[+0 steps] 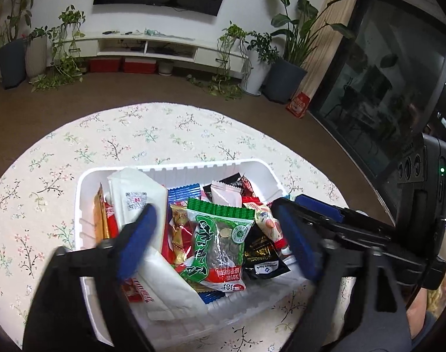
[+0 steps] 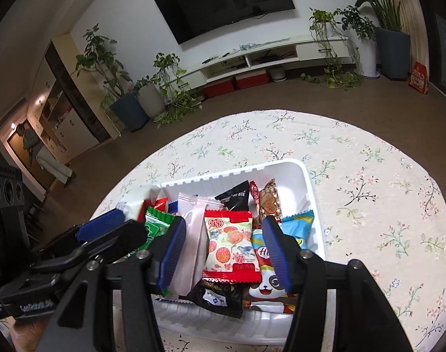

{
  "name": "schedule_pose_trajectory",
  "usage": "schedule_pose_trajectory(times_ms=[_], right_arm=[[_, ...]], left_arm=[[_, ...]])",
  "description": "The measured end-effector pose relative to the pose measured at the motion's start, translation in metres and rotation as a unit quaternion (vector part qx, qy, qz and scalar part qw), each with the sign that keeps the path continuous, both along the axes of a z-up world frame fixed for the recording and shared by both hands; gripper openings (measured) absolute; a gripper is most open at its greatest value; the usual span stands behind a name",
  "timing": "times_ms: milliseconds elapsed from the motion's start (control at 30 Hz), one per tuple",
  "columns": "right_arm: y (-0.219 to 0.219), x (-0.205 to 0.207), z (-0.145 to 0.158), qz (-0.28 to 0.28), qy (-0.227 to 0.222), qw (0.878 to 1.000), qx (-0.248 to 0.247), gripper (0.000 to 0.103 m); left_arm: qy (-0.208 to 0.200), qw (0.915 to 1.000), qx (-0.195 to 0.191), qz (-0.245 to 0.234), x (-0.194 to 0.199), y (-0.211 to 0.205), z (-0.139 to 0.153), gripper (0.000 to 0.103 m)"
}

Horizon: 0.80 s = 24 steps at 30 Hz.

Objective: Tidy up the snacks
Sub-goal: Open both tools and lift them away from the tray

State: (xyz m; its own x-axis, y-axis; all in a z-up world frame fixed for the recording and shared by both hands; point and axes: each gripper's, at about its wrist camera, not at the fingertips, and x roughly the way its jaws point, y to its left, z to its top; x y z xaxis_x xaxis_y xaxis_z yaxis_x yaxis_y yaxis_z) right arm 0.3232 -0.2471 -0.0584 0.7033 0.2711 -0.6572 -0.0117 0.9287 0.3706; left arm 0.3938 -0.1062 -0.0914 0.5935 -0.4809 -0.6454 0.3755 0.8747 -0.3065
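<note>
A white plastic tray [image 1: 176,167] full of snack packets sits on a round floral-cloth table; it also shows in the right wrist view [image 2: 299,173]. My left gripper [image 1: 220,237] is open above the tray, its blue pads either side of a green seed packet [image 1: 220,234]. A white packet [image 1: 134,196] lies under the left pad. My right gripper [image 2: 225,249] is open over a red-edged peach-print packet [image 2: 231,246], beside a pink-white packet [image 2: 193,228] and a panda packet [image 2: 267,287]. The right gripper also shows in the left wrist view [image 1: 340,220]. Neither holds anything.
The floral tablecloth [image 2: 369,193] spreads around the tray. Beyond the table there is brown floor, a TV wall with a low white cabinet [image 1: 152,47], potted plants [image 1: 284,79] and a dark glass door at the right.
</note>
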Motion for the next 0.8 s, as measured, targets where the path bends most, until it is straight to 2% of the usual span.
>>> schedule_pose_trajectory(times_ms=[67,100,200,233,267,300,400,467,533,600,700,767,800], right_arm=[[-0.004,-0.003,0.005,-0.008,-0.01,1.0,0.001,0.073],[-0.006,-0.006,0.008,-0.013,-0.017,1.0,0.003,0.076],[-0.017,-0.013,0.017,-0.027,-0.042,0.999,0.016,0.086],[-0.02,-0.015,0.019,-0.033,-0.05,0.998,0.021,0.092],[-0.025,-0.018,0.021,-0.039,-0.059,0.997,0.028,0.099],[-0.029,-0.02,0.022,-0.041,-0.065,0.996,0.036,0.102],[-0.035,-0.025,0.023,-0.033,-0.07,0.994,0.071,0.103],[-0.037,-0.029,0.022,-0.029,-0.066,0.993,0.093,0.103],[-0.036,-0.035,0.02,-0.025,-0.065,0.992,0.106,0.103],[-0.032,-0.046,0.022,-0.024,-0.069,0.992,0.107,0.103],[-0.022,-0.069,0.025,-0.021,-0.077,0.992,0.094,0.103],[-0.015,-0.087,0.026,-0.023,-0.078,0.993,0.08,0.103],[-0.01,-0.1,0.026,-0.025,-0.077,0.994,0.069,0.103]], left_arm=[[-0.008,1.0,0.002,0.003,-0.003,0.002,0.004,0.098],[-0.017,0.9998,0.007,0.004,-0.007,0.001,0.007,0.098],[-0.059,0.9978,0.027,0.011,-0.023,0.001,0.019,0.103],[-0.076,0.9965,0.031,0.015,-0.029,0.002,0.023,0.103],[-0.095,0.9945,0.038,0.019,-0.037,0.002,0.027,0.103],[-0.129,0.9899,0.051,0.026,-0.05,0.003,0.033,0.103],[-0.189,0.9796,0.066,0.022,-0.084,0.008,0.045,0.103],[-0.192,0.9795,0.062,0.001,-0.105,0.011,0.052,0.103],[-0.179,0.9807,0.08,0.006,-0.123,0.011,0.052,0.103],[-0.167,0.9769,0.12,0.06,-0.147,0.012,0.052,0.103],[-0.165,0.9686,0.155,0.102,-0.178,0.016,0.048,0.103],[-0.144,0.9673,0.169,0.121,-0.197,0.021,0.042,0.103],[-0.119,0.9682,0.175,0.134,-0.206,0.025,0.037,0.103]])
